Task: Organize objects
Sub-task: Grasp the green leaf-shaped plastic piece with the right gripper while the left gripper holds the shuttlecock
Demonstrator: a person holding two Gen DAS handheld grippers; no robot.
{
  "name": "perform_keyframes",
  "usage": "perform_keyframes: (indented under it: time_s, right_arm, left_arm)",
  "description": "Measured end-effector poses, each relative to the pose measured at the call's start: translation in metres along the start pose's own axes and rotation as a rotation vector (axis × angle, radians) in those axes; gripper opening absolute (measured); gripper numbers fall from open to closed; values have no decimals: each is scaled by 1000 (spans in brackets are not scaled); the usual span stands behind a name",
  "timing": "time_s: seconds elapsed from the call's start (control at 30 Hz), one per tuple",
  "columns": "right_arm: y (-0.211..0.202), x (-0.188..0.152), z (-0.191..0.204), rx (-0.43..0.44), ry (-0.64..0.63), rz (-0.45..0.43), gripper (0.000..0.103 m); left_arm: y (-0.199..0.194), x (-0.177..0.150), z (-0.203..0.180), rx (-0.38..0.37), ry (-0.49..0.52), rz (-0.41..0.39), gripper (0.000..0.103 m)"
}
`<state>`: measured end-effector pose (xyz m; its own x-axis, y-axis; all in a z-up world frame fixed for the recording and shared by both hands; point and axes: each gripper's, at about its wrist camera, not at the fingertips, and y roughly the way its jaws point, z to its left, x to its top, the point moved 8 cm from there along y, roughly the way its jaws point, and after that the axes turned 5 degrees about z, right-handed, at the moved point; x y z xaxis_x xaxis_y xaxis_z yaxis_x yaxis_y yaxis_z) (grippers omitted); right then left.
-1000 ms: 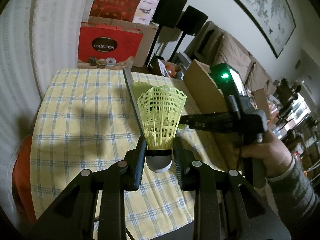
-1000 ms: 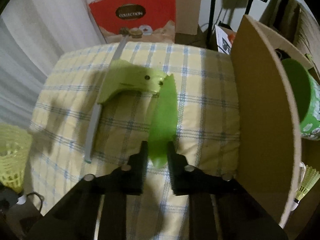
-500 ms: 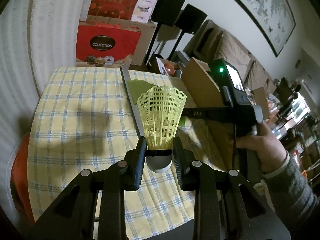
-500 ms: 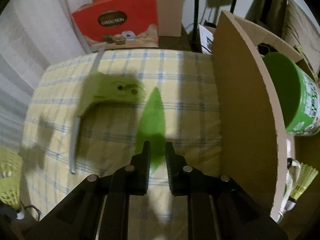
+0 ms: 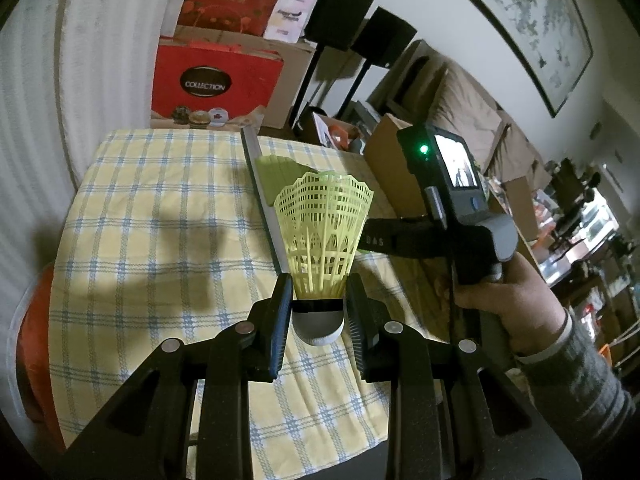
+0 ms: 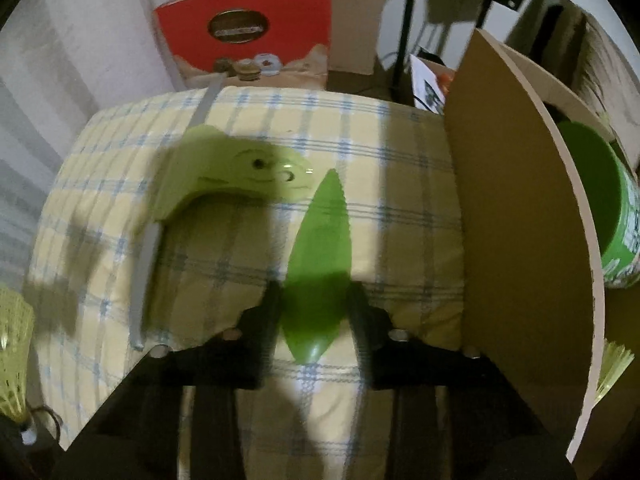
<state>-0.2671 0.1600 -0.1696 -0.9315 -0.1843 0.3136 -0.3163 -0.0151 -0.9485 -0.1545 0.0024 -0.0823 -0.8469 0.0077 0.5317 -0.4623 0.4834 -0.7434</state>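
Tongs on the left are clamped on the cork base of a yellow shuttlecock, skirt upright, held above the checked table. The right tongs have a green leaf-shaped blade between their fingers; the picture is blurred and a thin gap seems to show on each side, so I cannot tell whether they grip it or merely straddle it.

Taking the cardboard box as the landmark, the blade lies just beside its near wall, pointing away from the camera. A pale green frog-faced piece on a grey strip lies further from the box, on the same table. Inside the box stand a green canister and another shuttlecock.

The step in hand looks like carrying both items into the box. To do it well, lift each clear of the box's tall wall before moving across, keep the shuttlecock gripped by the cork, not the soft skirt, and settle the grip on the slippery blade before raising it.

Only the right wrist view shows the box's contents and the blade. Only the left wrist view shows the person's right hand on the other tool, and the red gift bag beyond the table, far from the box.
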Motion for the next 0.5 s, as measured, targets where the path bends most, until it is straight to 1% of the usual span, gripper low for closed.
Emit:
perform_keyframes:
  time_s: [0.07, 0.17, 0.27, 0.5]
  right_arm:
    - [0, -1, 0, 14, 2, 5, 32]
    - [-1, -2, -3, 65, 42, 9, 32]
    - [-9, -2, -7, 108, 74, -6, 32]
    - [-34, -4, -12, 129, 75, -45, 32]
  left_arm:
    - [-1, 0, -1, -5, 0, -2, 25]
    - [-3, -1, -2, -7, 2, -4, 25]
    - [-4, -1, -1, -4, -2, -5, 25]
    - [-5, 0, -1, -2, -7, -2, 25]
